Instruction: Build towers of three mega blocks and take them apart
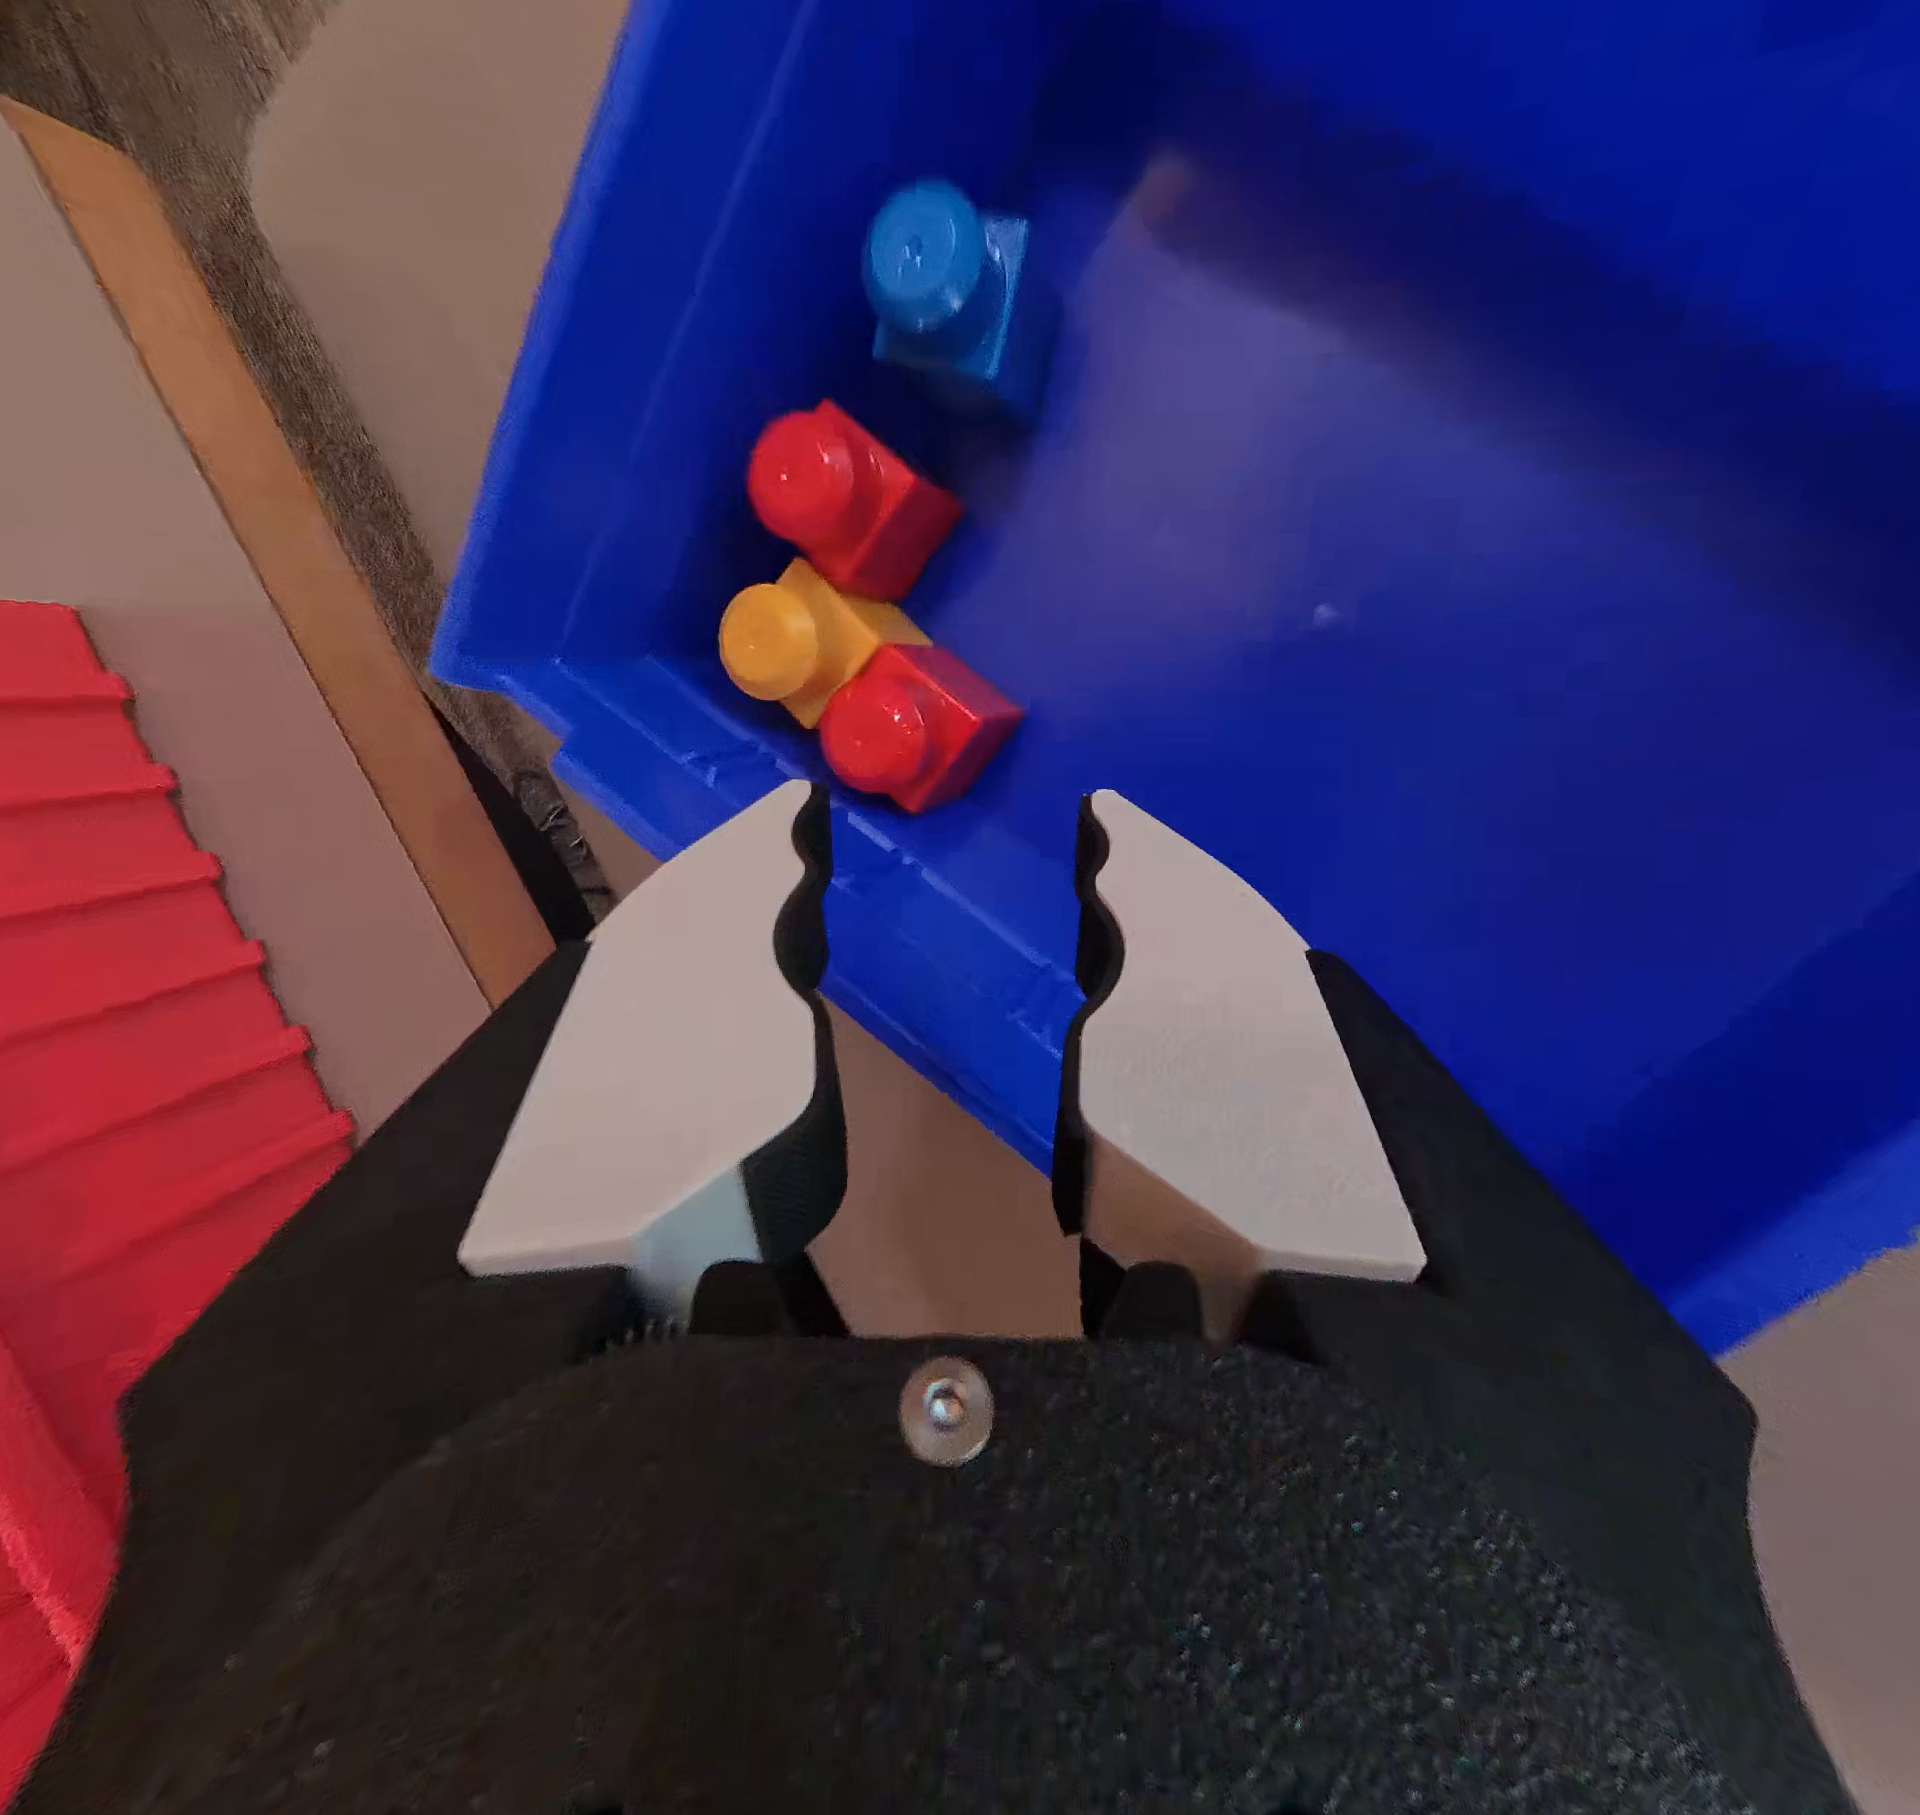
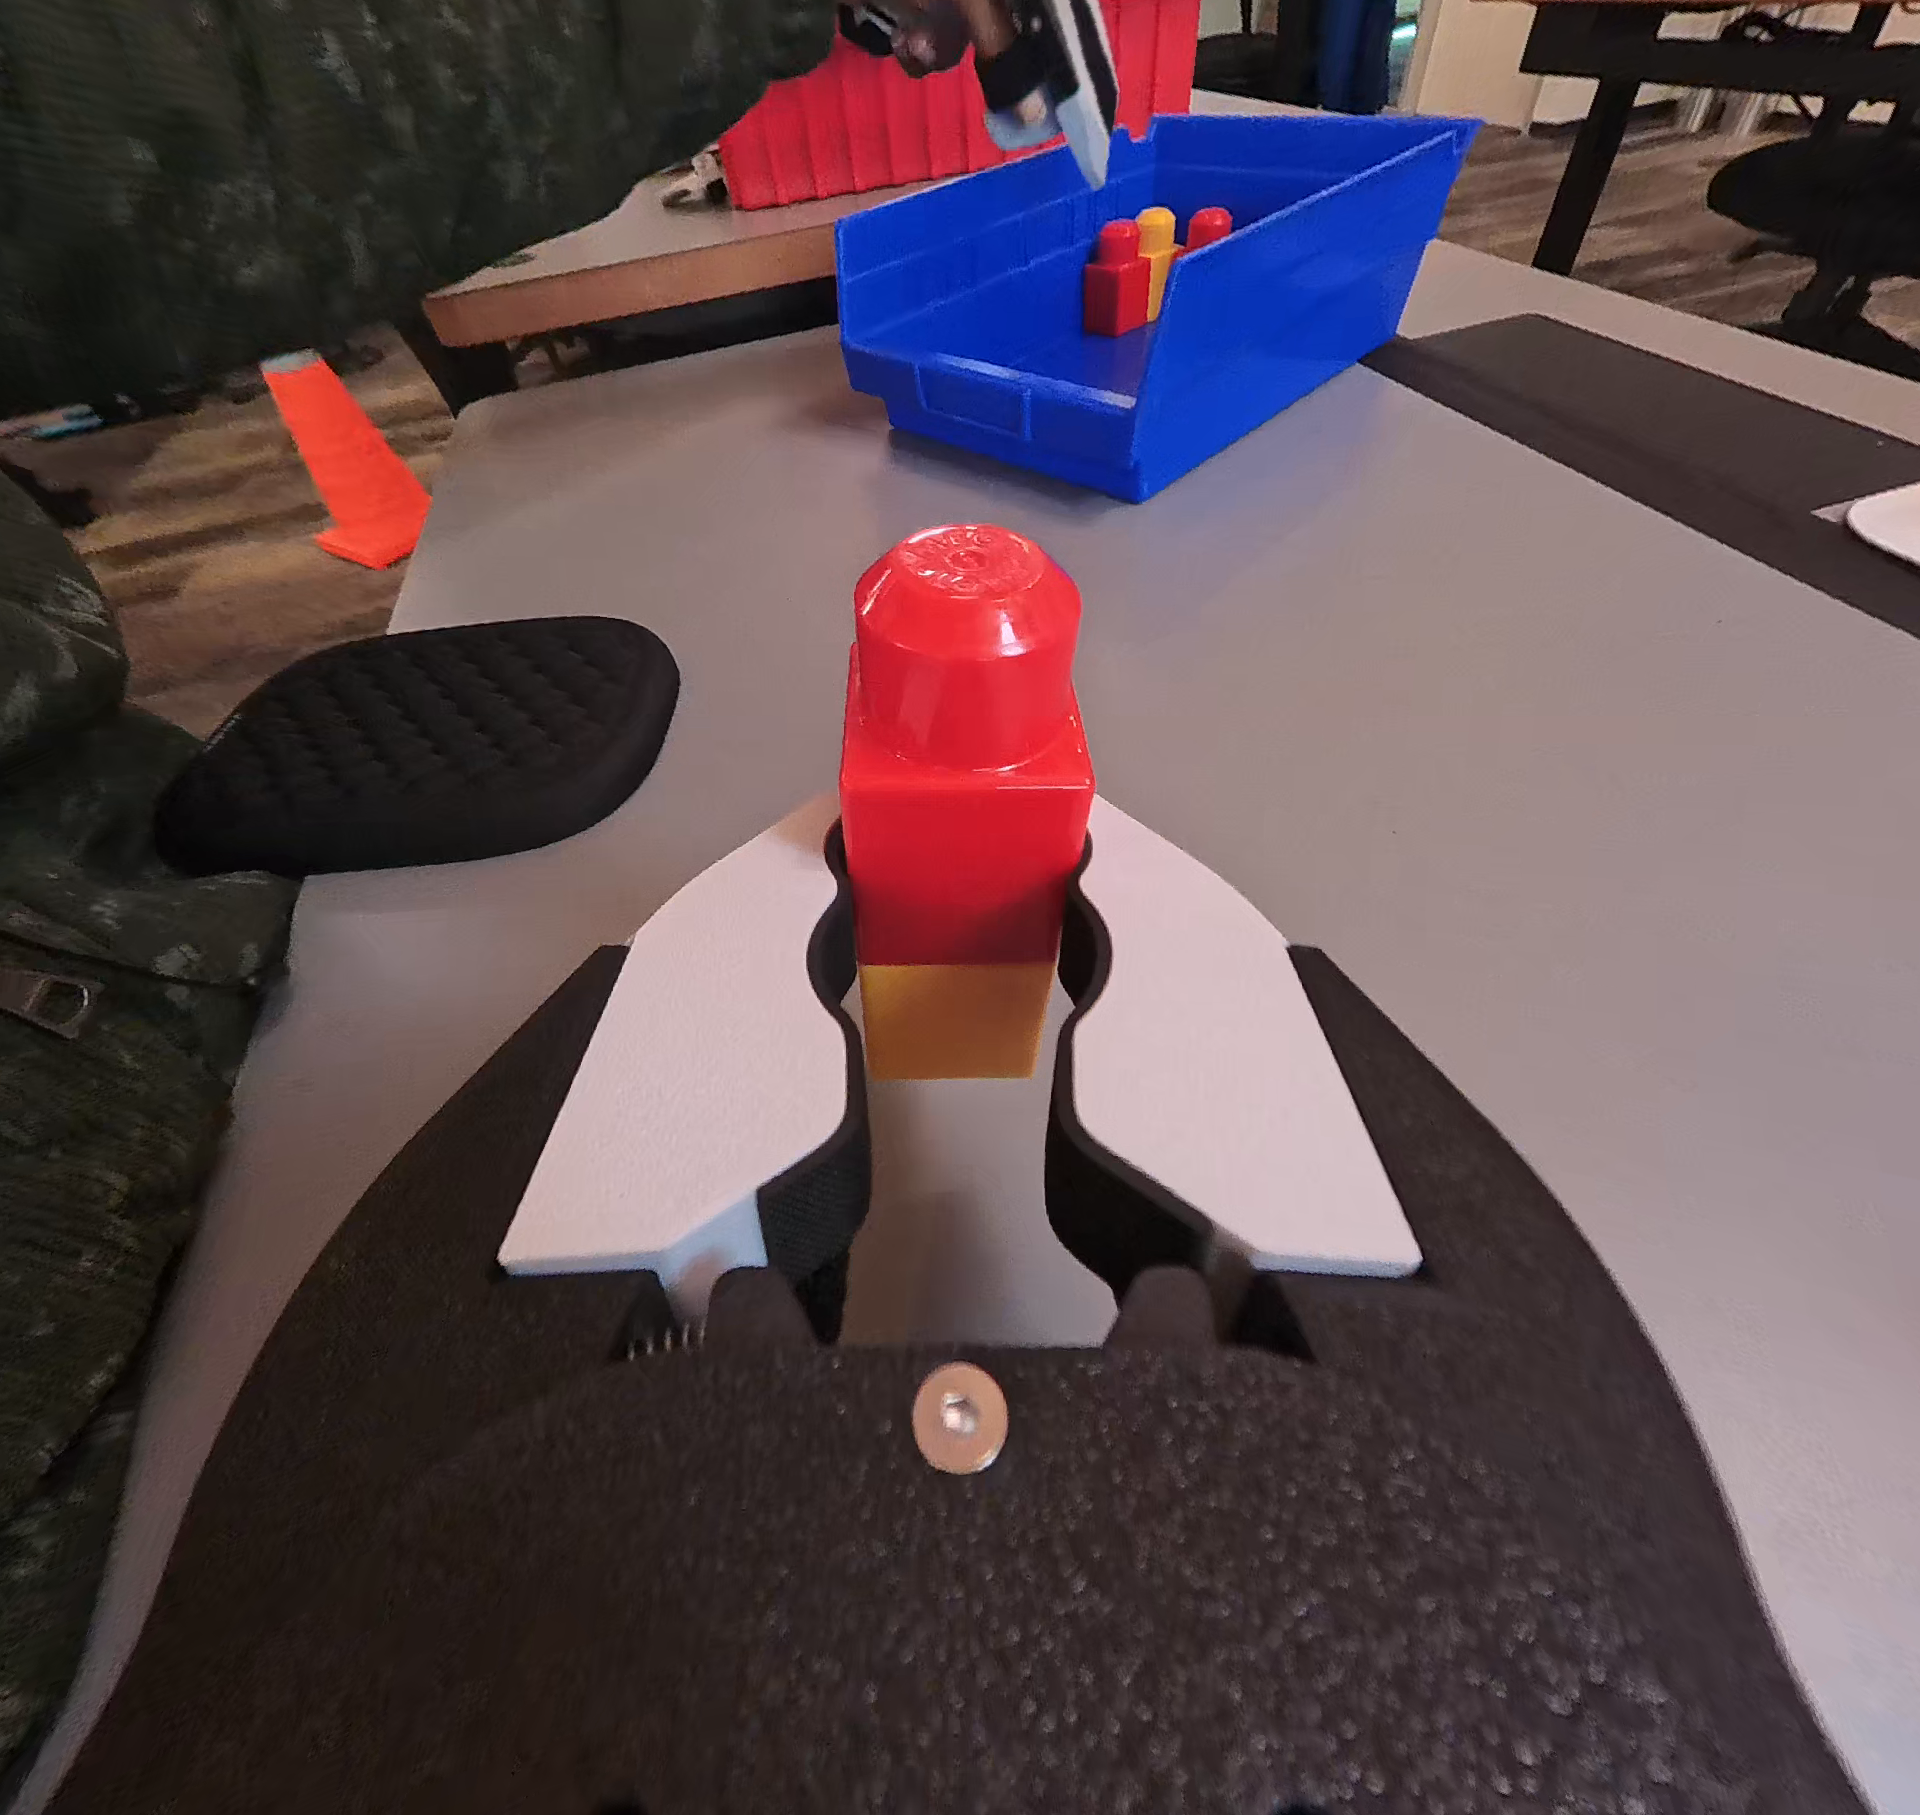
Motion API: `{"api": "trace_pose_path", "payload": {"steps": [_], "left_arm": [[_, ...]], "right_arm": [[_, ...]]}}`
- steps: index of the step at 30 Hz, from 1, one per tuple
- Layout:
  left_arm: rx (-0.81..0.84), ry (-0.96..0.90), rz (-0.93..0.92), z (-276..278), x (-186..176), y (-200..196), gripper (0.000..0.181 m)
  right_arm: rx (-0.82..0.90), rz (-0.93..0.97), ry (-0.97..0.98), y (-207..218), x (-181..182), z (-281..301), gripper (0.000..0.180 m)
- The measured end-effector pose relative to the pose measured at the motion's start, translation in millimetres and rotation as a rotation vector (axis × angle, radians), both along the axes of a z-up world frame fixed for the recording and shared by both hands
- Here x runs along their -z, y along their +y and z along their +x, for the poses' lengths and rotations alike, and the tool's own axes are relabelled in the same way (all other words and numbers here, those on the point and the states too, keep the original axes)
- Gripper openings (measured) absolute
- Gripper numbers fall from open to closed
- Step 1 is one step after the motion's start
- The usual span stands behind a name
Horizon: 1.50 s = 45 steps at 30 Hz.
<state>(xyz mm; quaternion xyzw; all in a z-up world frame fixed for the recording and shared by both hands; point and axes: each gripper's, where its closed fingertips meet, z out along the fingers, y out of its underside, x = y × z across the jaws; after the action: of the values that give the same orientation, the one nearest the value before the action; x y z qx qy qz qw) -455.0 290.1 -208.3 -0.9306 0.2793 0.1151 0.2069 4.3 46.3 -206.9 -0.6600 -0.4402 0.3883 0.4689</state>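
Note:
My left gripper (image 1: 948,801) is open and empty, hovering above the near rim of the blue bin (image 1: 665,331). Inside the bin lie a blue block (image 1: 951,295), a red block (image 1: 847,498), a yellow block (image 1: 805,638) and another red block (image 1: 914,726). My right gripper (image 2: 961,846) is shut on a stack of a red block (image 2: 966,757) on a yellow block (image 2: 951,1022), held over the grey table (image 2: 1403,830). In the right wrist view the blue bin (image 2: 1278,331) stands farther back with the left gripper (image 2: 1060,82) above it.
A red ribbed bin (image 1: 125,934) sits left of the blue bin and shows behind it in the right wrist view (image 2: 935,113). A black padded rest (image 2: 416,737) lies on the table's left. An orange cone (image 2: 348,461) stands on the floor. A black mat (image 2: 1662,435) lies at right. The grippers' ends are close to 50 cm from one another.

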Motion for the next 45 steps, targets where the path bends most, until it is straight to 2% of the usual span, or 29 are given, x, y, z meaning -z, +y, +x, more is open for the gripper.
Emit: {"api": "trace_pose_path", "payload": {"steps": [2, 11, 15, 17, 20, 23, 26, 28, 31, 34, 39, 41, 45], "left_arm": [[0.022, 0.077, -0.071, -6, 15, 4, 0.047], [0.167, 0.507, -0.346, -29, 35, 18, 0.053], [0.224, 0.594, -0.415, -33, 56, 19, 0.042], [0.255, 0.627, -0.438, -30, 56, 16, 0.041], [0.348, 0.536, -0.387, 5, 39, 7, 0.036], [0.481, 0.444, -0.288, 60, 0, -16, 0.036], [0.639, 0.353, -0.226, 130, -39, -60, 0.036], [0.760, 0.305, -0.219, 183, -53, -99, 0.036], [0.946, 0.299, -0.257, 256, -41, -156, 0.036], [1.064, 0.305, -0.288, 315, 0, -191, 0.036], [1.117, 0.221, -0.295, 378, 58, -207, 0.036], [1.140, 0.168, -0.269, 391, 62, -208, 0.036], [1.164, -0.081, -0.132, 412, 48, -212, 0.058]], "right_arm": [[0.004, -0.018, 0.002, 2, 3, 1, 0.036], [0.001, -0.089, 0.005, 9, 13, 0, 0.036], [-0.003, -0.112, 0.007, 9, 16, 1, 0.036], [-0.002, -0.114, 0.008, 9, 16, 1, 0.036], [-0.007, -0.108, 0.009, 8, 14, 1, 0.036], [-0.017, -0.100, 0.016, 5, 11, 0, 0.036], [-0.014, -0.092, -0.002, 5, 12, -1, 0.036], [-0.010, -0.083, -0.006, 5, 11, -1, 0.036], [0.013, -0.068, 0.002, 7, 6, 0, 0.036], [0.052, -0.032, -0.014, 11, 4, 7, 0.036], [0.133, -0.015, -0.028, 23, 6, 22, 0.036], [0.155, -0.018, -0.023, 28, 6, 26, 0.036], [0.167, -0.025, -0.020, 31, 6, 29, 0.036]]}}
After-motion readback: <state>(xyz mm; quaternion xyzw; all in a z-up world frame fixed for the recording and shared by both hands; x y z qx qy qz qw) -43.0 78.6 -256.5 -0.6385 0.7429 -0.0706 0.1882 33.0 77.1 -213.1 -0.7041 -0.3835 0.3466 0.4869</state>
